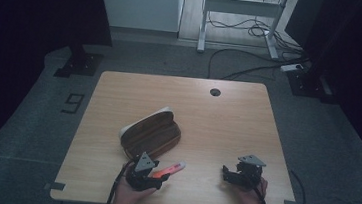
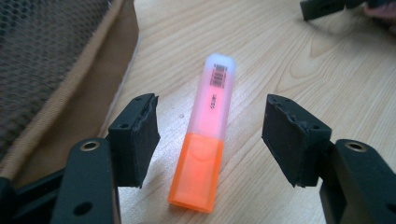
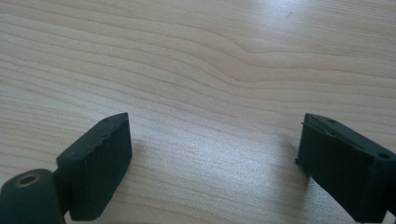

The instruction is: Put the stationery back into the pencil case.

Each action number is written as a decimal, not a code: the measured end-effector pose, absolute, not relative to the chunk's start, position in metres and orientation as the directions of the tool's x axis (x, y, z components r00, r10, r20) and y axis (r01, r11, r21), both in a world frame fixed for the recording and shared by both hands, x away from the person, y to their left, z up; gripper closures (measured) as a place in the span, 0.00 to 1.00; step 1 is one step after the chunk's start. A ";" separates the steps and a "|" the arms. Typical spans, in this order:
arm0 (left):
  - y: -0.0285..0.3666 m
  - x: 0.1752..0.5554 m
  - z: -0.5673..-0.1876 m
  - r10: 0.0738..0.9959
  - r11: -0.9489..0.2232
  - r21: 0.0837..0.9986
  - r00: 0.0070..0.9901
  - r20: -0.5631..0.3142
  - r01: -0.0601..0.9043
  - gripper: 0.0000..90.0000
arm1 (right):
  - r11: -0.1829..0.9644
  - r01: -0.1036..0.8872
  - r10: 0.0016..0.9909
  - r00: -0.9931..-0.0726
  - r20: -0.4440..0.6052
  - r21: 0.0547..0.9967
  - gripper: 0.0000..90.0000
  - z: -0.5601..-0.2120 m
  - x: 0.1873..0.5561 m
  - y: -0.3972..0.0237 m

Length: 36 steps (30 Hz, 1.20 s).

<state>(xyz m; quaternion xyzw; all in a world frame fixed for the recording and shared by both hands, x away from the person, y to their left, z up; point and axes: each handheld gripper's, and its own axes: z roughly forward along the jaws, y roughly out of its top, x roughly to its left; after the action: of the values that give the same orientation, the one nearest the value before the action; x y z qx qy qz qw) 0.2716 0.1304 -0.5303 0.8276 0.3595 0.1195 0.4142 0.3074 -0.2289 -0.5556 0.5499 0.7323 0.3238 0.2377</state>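
An orange highlighter with a pale translucent body (image 2: 208,135) lies flat on the wooden table (image 1: 227,121), also seen near the front edge as the highlighter (image 1: 168,170). My left gripper (image 2: 210,140) is open, its two black pads on either side of the pen without touching it; from above the left gripper (image 1: 154,176) sits just behind the pen's orange cap. My right gripper (image 3: 212,161) is open over bare wood, and the right gripper (image 1: 232,176) rests at the front right of the table.
A brown pencil case with a light rim (image 1: 149,134) lies open left of centre, close to the pen; its mesh pocket (image 2: 42,56) borders the left gripper view. A cable hole (image 1: 215,91) marks the far edge. Desk legs and cables (image 1: 242,22) stand on the floor beyond.
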 end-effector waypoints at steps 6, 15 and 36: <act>0.128 0.274 -0.538 0.691 -0.420 0.745 0.715 -0.108 0.518 0.41 | 0.185 0.651 0.959 -0.283 0.008 0.736 0.11 -0.556 0.307 -0.229; 0.124 0.274 -0.544 0.687 -0.453 0.713 0.719 -0.103 0.535 0.47 | 0.185 0.651 0.959 -0.283 0.009 0.736 0.11 -0.556 0.307 -0.229; 0.126 0.271 -0.542 0.677 -0.445 0.741 0.731 -0.089 0.503 0.75 | 0.186 0.650 0.959 -0.284 0.009 0.736 0.11 -0.556 0.307 -0.229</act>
<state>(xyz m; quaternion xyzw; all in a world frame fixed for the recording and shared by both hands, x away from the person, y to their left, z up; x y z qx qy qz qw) 0.2713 0.1261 -0.5424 0.8427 0.3499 0.1105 0.3939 0.3072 -0.2288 -0.5556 0.5491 0.7326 0.3247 0.2374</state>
